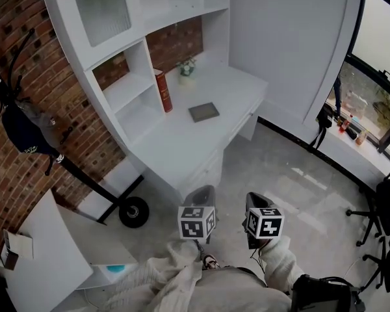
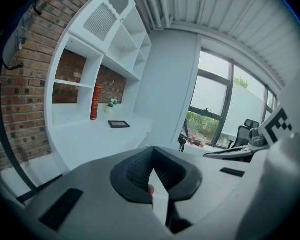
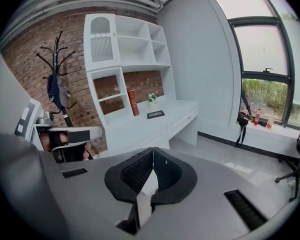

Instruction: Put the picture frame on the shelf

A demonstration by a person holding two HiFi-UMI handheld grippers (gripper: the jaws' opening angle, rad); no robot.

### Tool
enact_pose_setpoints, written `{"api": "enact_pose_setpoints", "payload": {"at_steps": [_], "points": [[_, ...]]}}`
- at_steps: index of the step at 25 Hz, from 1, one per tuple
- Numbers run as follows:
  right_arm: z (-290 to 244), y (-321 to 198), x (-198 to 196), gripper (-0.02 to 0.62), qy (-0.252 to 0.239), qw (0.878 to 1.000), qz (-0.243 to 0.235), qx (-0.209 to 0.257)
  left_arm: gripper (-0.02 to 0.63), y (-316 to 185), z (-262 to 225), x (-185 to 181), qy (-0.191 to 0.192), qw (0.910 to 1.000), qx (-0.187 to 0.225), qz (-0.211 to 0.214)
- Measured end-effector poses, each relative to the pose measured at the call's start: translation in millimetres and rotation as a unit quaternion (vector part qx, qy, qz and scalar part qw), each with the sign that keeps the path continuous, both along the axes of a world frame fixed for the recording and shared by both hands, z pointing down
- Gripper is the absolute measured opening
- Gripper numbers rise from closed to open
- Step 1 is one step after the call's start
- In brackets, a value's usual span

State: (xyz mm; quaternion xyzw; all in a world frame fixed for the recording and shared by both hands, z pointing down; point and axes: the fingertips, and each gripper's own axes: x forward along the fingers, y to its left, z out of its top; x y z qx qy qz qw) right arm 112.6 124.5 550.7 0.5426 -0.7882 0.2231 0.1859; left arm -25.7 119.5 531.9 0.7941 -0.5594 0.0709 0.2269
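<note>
On a white desk (image 1: 175,149) the frame (image 1: 203,112) lies flat, well apart from the left gripper (image 2: 152,159) and right gripper (image 3: 152,156), both closed and empty.

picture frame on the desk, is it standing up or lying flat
Lying flat: the picture frame rests with its broad side on the white desk, unlike the red book standing upright nearby.

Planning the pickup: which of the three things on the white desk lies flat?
The dark picture frame, flat on the open desktop. The red book stands upright against the shelf divider; the small potted plant stands at the back.
</note>
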Motion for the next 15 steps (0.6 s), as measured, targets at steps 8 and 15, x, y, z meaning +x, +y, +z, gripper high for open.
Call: {"api": "enact_pose_setpoints", "payload": {"at_steps": [8, 15], "points": [[17.3, -20.5, -20.7, 0.025, -0.006, 0.999, -0.020, -0.027, 0.008, -14.6, 15.3, -16.1, -0.003, 0.9997, -0.019, -0.012], [26.5, -58.3, -47.9, 0.025, -0.018, 0.997, -0.058, -0.040, 0.008, -35.3, 28.0, -45.9, -0.005, 0.9976, -0.033, -0.060]]}}
